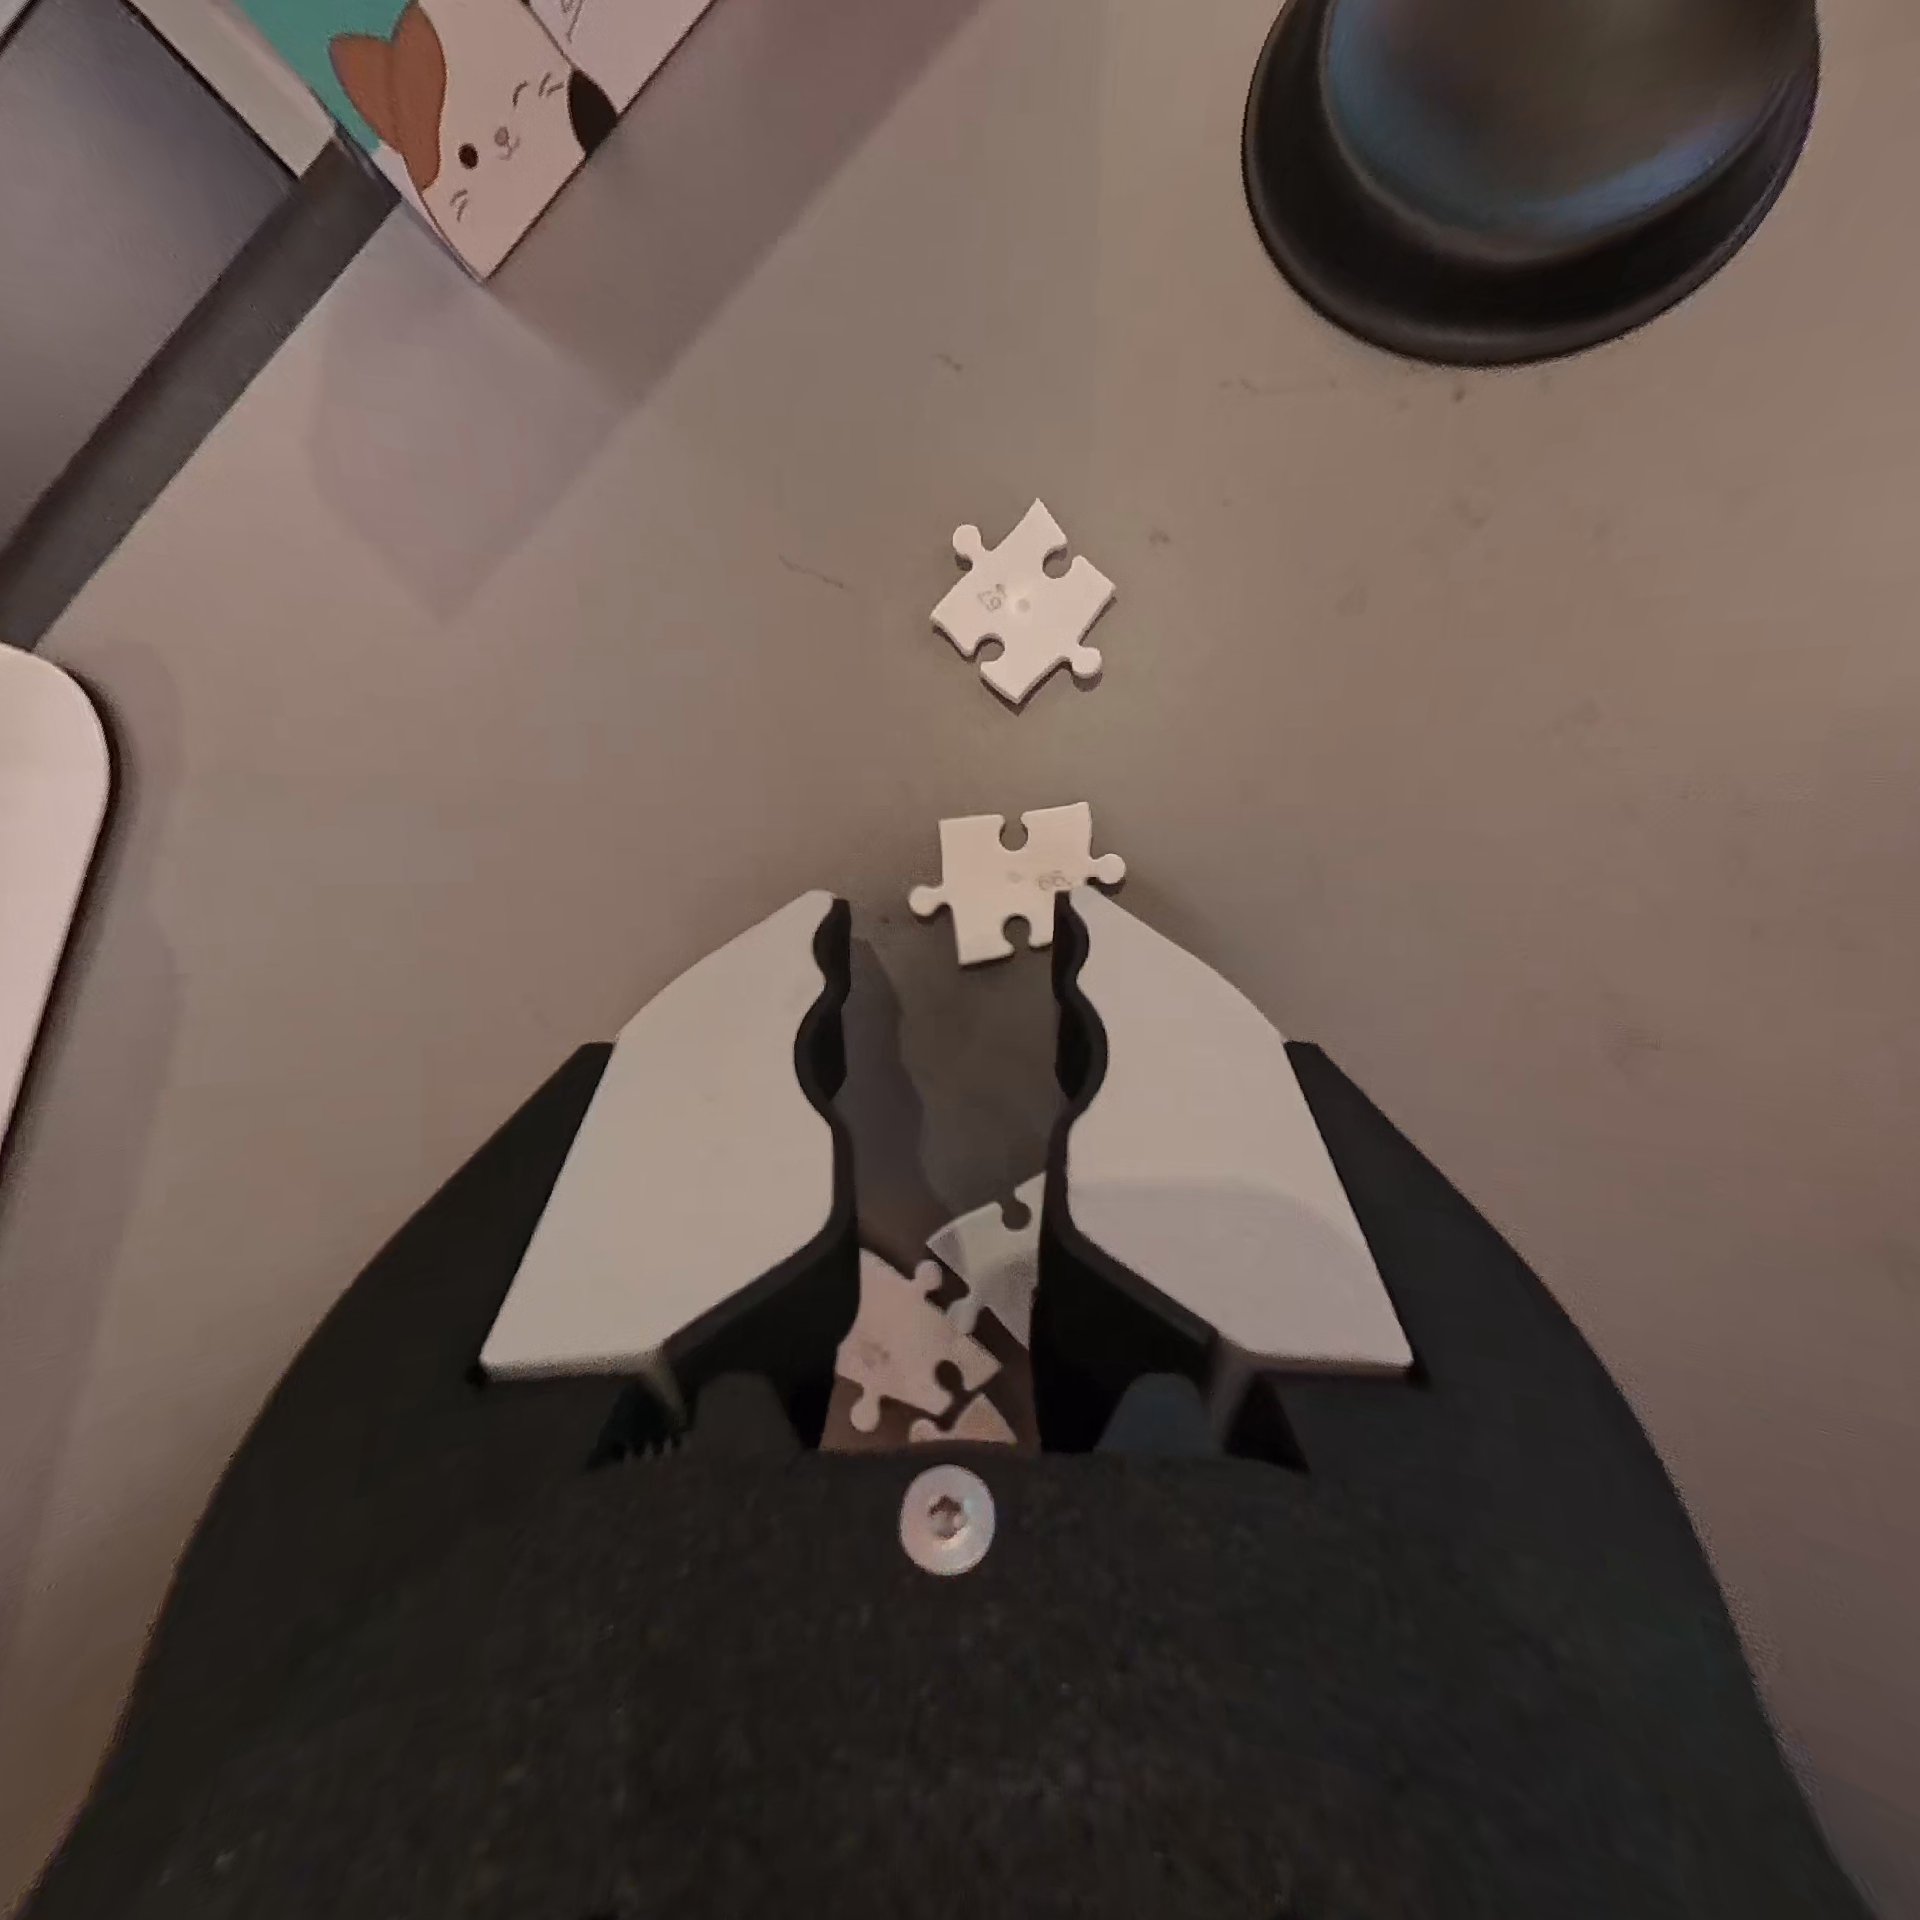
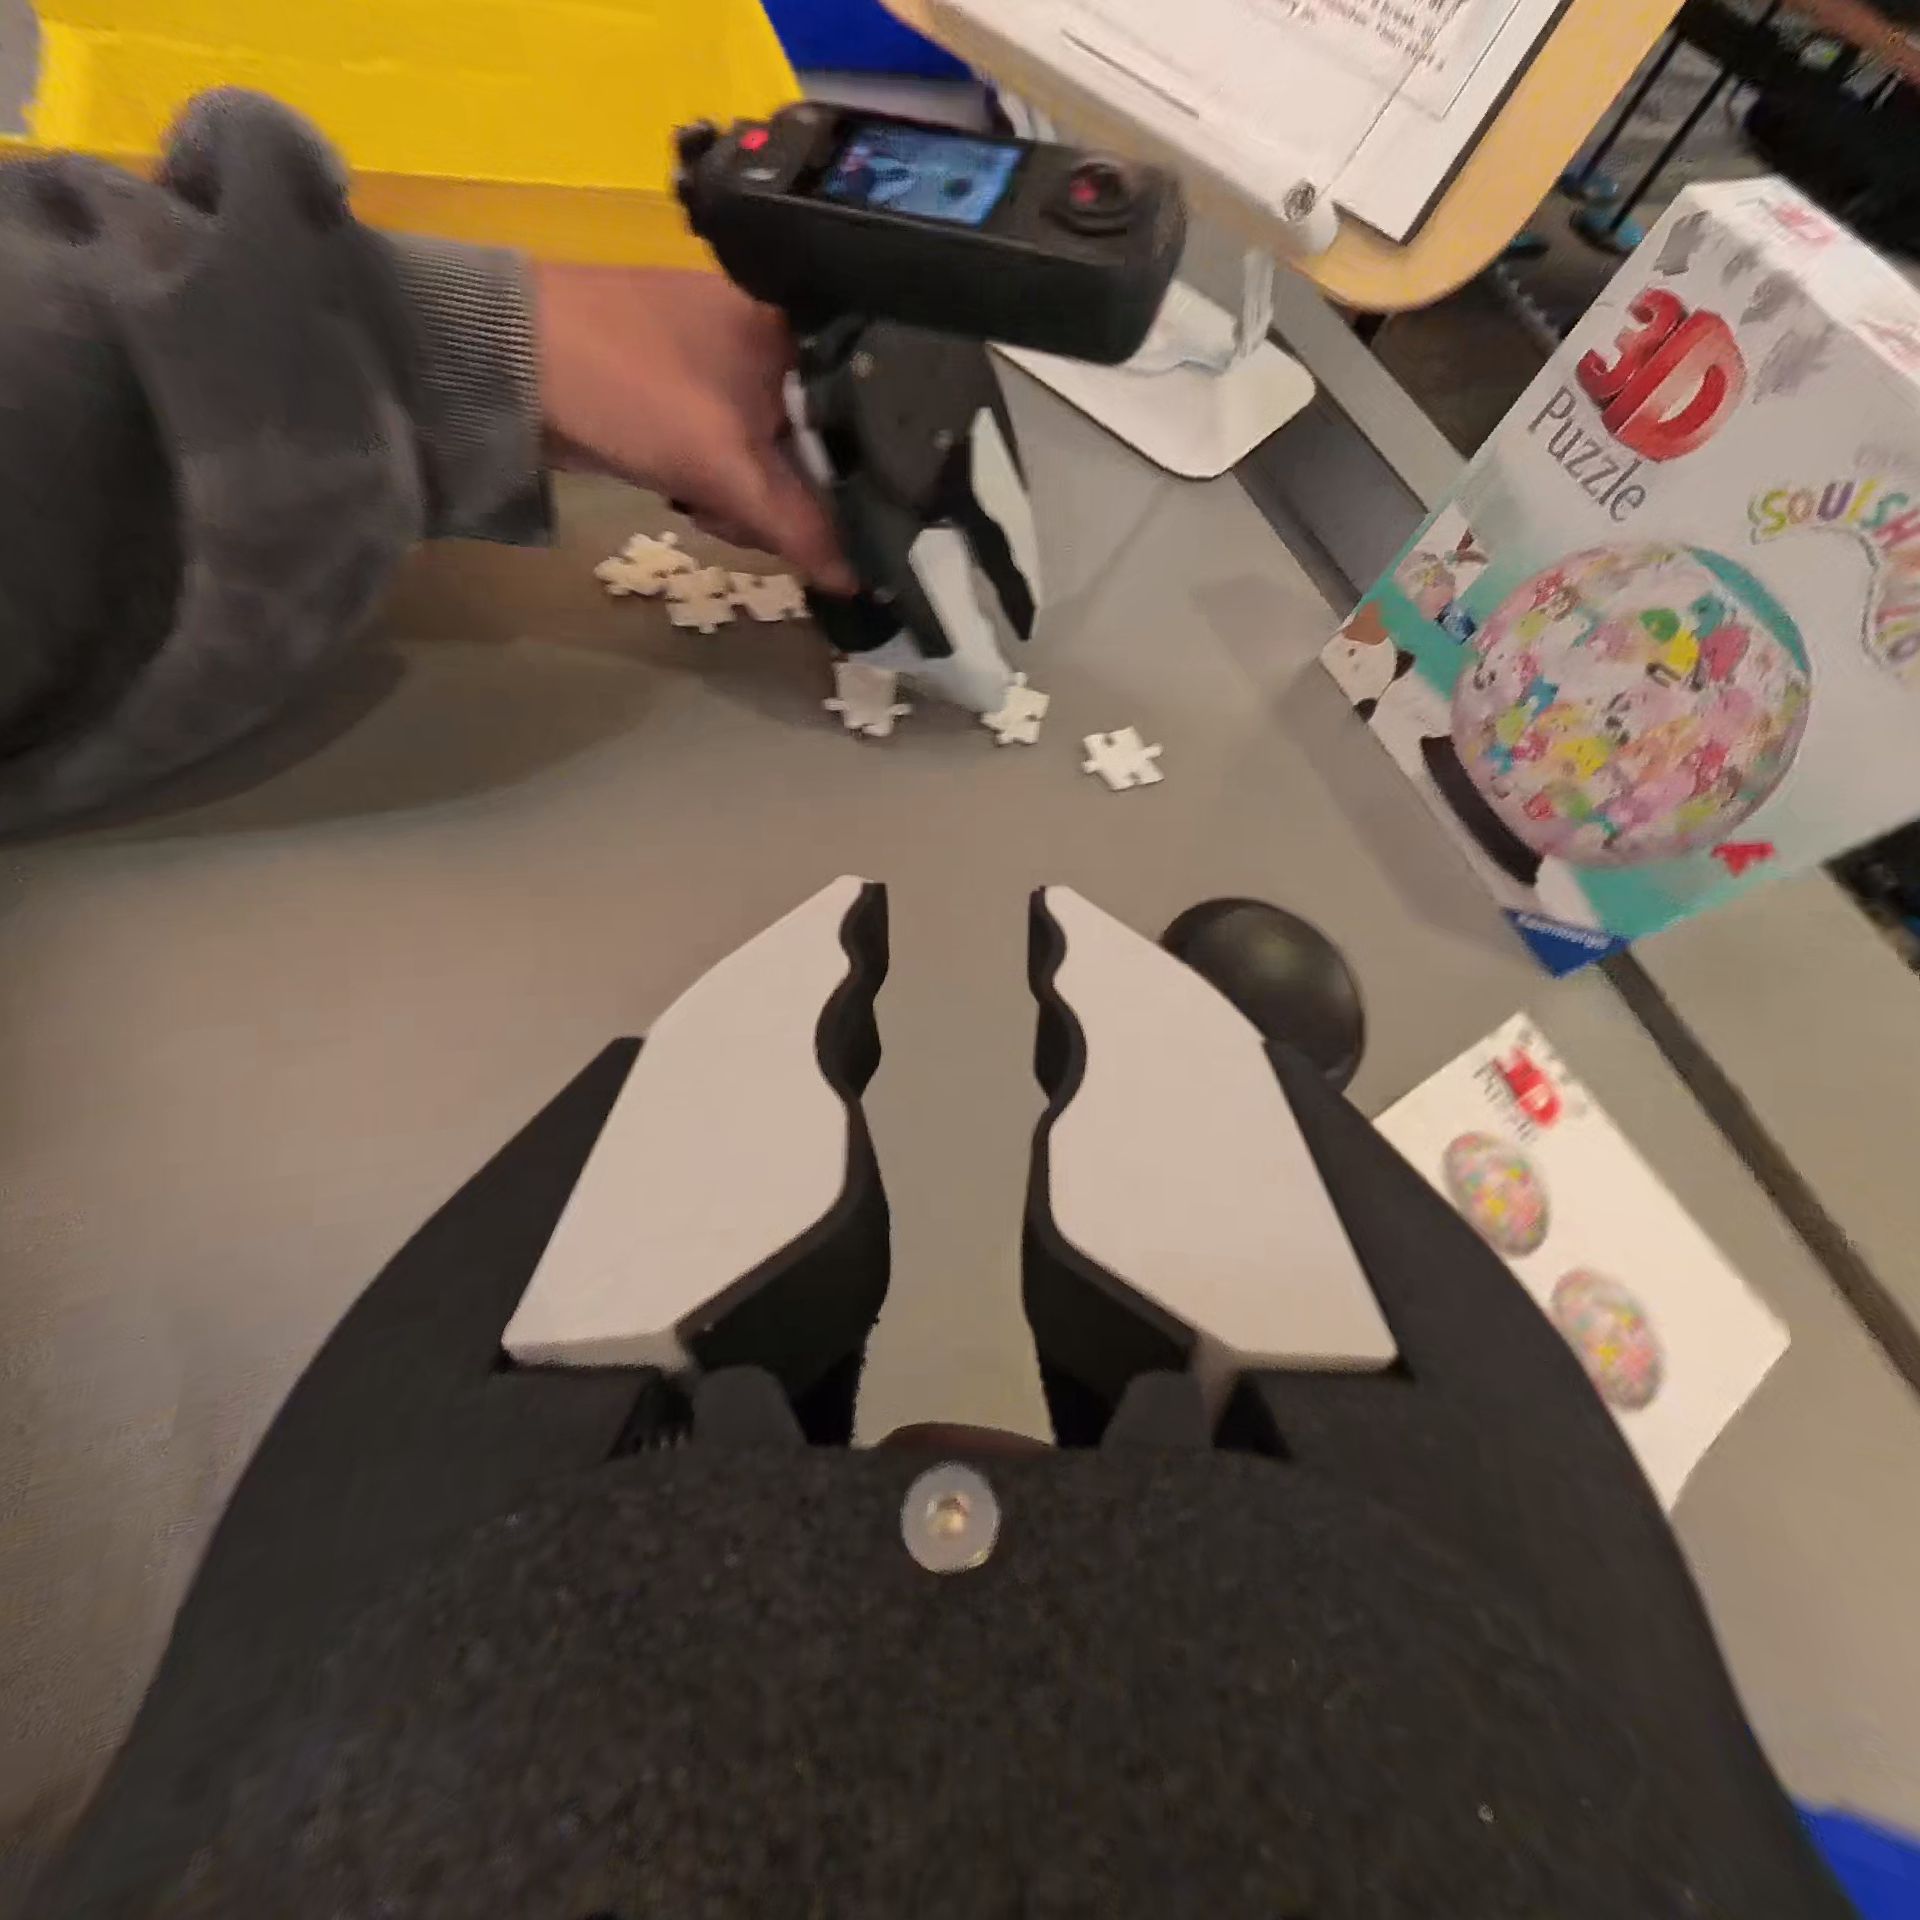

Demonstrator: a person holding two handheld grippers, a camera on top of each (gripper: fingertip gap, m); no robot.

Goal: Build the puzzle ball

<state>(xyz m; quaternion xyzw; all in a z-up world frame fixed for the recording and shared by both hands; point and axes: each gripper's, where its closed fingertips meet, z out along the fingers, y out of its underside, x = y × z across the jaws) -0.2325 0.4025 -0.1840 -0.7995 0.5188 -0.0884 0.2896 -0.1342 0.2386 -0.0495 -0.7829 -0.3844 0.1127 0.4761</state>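
On the grey desk [image 1: 1455, 935] white puzzle pieces [image 1: 1020, 605] are lying loose, none visibly joined; the left gripper [image 1: 954, 914] is hovering, fingers apart, over one. The right gripper [image 2: 958, 894] is waiting empty, fingers parted.

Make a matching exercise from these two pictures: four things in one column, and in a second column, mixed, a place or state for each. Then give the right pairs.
Things
1. nearer puzzle piece
2. black stand
3. puzzle box
4. leaflet

Places or states
A. flat on the table, right of the right gripper
B. white side up, at the tips of the left gripper
C. standing at the table's far right edge
D. round, dark, empty, far right in the left wrist view

Pairs: 1-B, 2-D, 3-C, 4-A
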